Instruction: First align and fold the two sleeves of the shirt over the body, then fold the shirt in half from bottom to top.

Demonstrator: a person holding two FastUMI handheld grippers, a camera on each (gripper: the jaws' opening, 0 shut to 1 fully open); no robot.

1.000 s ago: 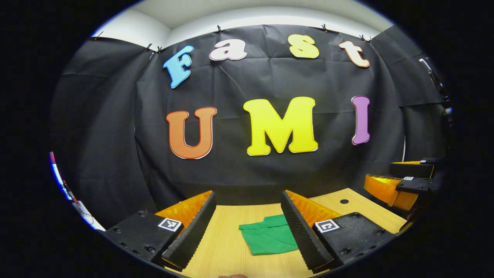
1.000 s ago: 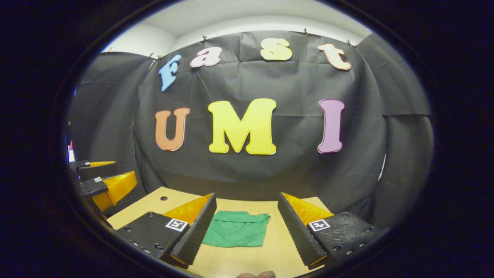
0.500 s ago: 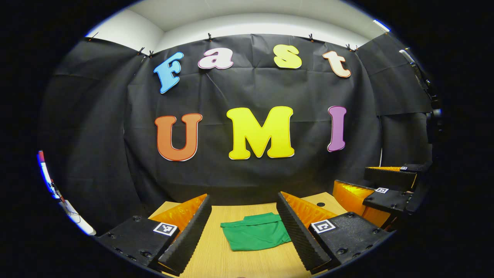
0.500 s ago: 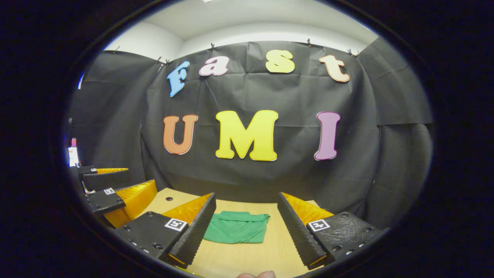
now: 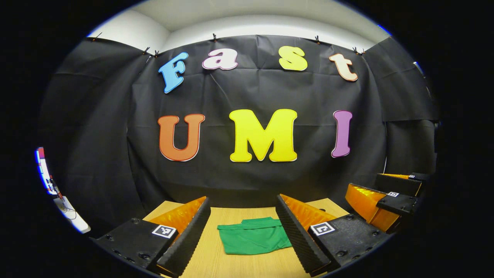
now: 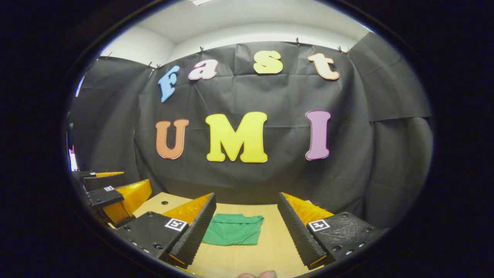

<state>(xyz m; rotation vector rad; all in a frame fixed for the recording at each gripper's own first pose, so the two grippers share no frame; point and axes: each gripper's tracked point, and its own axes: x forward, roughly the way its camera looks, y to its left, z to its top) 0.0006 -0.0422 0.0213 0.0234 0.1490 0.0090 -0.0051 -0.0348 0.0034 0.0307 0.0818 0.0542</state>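
Both grippers hover above the table, fingers spread wide, gripping nothing: left gripper, right gripper. The green shirt lies folded flat on the table ahead, between each pair of fingers.

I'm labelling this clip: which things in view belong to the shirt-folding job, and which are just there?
Job:
- folded green cloth shirt, lying flat
- left hand-held gripper, open, clear of it
- right hand-held gripper, open, clear of it

Just there:
- light wooden table under the shirt
- black cloth wall behind
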